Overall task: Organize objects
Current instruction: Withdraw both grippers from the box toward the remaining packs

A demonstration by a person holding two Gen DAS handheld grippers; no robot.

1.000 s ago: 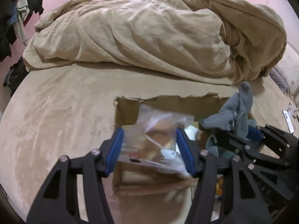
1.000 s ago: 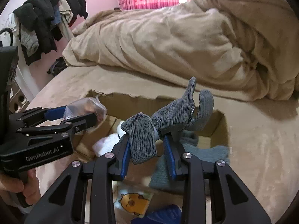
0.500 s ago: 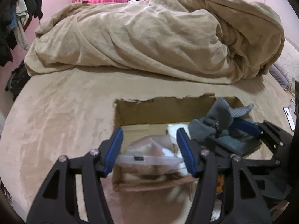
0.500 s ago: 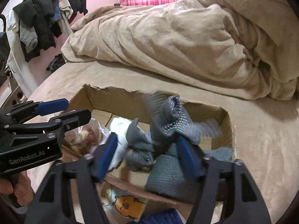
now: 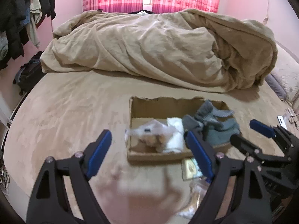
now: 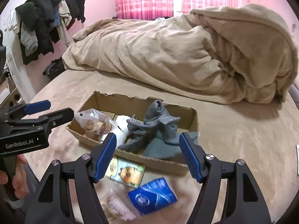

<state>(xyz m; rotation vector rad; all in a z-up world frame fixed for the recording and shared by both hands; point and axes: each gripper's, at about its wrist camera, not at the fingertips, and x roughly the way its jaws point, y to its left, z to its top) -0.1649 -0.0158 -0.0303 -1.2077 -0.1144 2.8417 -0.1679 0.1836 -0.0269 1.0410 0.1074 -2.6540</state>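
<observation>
A torn cardboard box [image 5: 147,108] [image 6: 192,119] lies on the bed. In it are a clear plastic bag of snacks [image 5: 151,136] [image 6: 93,121], a white roll [image 5: 174,132] [image 6: 119,128], grey socks [image 5: 207,112] [image 6: 155,119] and a teal cloth [image 5: 224,130] [image 6: 162,147]. My left gripper [image 5: 149,153] [image 6: 48,110] is open and empty, pulled back in front of the box. My right gripper [image 6: 147,153] [image 5: 248,132] is open and empty, just before the box's near wall.
In front of the box lie a cartoon card packet [image 6: 125,171] [image 5: 190,168], a blue packet [image 6: 153,196] and a blurred pale bag [image 6: 115,205]. A bunched beige duvet [image 5: 158,52] fills the back. Clothes hang on a rack [image 6: 43,24] at left.
Both grippers opened and pulled back. The plastic bag dropped from the left gripper into the box; the grey socks dropped from the right gripper into the box.
</observation>
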